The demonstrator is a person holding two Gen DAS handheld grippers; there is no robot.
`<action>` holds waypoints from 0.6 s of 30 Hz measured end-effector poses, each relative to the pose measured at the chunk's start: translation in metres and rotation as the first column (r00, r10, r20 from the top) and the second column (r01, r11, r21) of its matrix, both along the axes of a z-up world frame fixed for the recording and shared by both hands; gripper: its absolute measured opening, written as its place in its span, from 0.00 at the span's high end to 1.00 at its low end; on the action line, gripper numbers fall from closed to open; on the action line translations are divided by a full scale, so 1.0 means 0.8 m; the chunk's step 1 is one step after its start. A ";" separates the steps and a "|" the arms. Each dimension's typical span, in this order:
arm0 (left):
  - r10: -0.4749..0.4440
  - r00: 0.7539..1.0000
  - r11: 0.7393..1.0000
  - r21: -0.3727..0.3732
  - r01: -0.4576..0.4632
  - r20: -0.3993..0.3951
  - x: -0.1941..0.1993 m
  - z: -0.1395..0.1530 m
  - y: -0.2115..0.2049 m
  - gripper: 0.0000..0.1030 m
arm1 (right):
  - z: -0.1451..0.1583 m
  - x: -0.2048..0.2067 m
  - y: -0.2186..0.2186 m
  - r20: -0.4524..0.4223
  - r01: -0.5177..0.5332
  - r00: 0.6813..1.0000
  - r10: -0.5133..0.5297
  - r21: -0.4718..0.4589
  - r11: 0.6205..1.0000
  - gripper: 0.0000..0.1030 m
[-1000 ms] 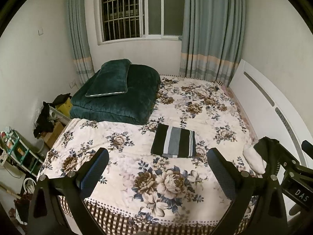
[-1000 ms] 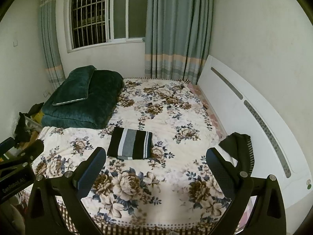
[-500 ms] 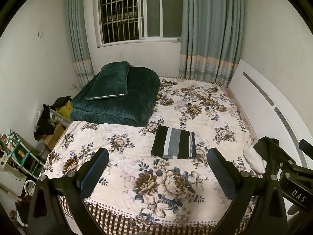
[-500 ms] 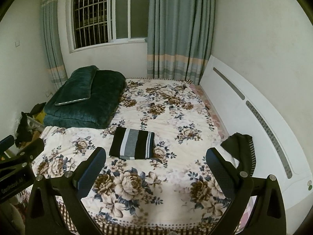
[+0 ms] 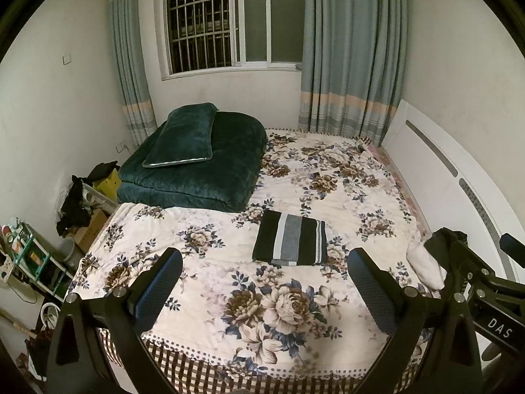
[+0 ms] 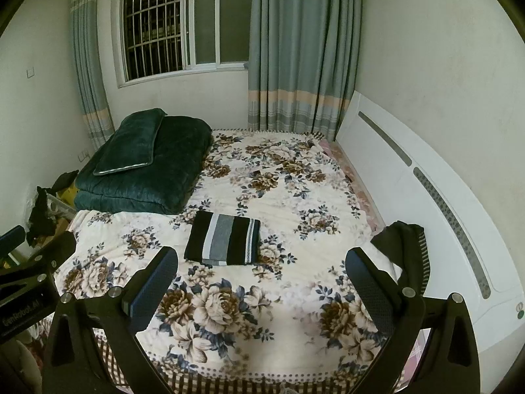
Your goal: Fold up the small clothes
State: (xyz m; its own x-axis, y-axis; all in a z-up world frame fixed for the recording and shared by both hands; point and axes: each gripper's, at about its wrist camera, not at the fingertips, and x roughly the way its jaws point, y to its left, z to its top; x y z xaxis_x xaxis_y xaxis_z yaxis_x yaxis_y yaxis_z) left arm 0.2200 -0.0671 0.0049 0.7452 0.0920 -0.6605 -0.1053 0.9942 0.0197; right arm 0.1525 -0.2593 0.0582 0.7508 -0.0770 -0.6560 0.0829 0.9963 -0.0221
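A folded striped garment, black, white and grey (image 5: 290,239) (image 6: 223,240), lies flat on the floral bedspread (image 5: 328,177) (image 6: 282,177) near the bed's middle. A dark garment (image 6: 407,246) (image 5: 443,239) hangs over the bed's right side by the white headboard. My left gripper (image 5: 264,282) hovers open above the bed's near edge, short of the folded piece, with nothing between its fingers. My right gripper (image 6: 261,279) is also open and empty, held back from the folded piece.
A folded dark green quilt (image 5: 203,170) (image 6: 147,170) with a pillow on top fills the bed's far left. The white headboard (image 6: 426,197) runs along the right. Clutter and a small shelf (image 5: 29,256) stand on the floor at left. Curtains and a barred window are behind.
Both views have shifted slightly, as the grippers drew back and rose a little from the bed. The folded striped garment has not moved.
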 end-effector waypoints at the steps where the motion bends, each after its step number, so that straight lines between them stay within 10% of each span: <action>1: -0.002 1.000 1.000 -0.001 0.002 0.001 -0.001 -0.002 0.000 0.00 | 0.000 -0.001 0.000 0.000 0.001 1.000 -0.001 0.003 1.000 0.00; 18: -0.005 1.000 1.000 0.005 0.005 0.020 0.003 0.008 -0.001 0.00 | 0.001 -0.005 0.003 0.001 0.005 1.000 -0.005 0.004 1.000 0.00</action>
State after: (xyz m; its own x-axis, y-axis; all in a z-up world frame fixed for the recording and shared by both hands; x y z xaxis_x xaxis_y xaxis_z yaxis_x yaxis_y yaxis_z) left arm 0.2223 -0.0681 0.0115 0.7586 0.0917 -0.6450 -0.1011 0.9946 0.0224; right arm 0.1485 -0.2570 0.0594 0.7509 -0.0781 -0.6558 0.0876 0.9960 -0.0183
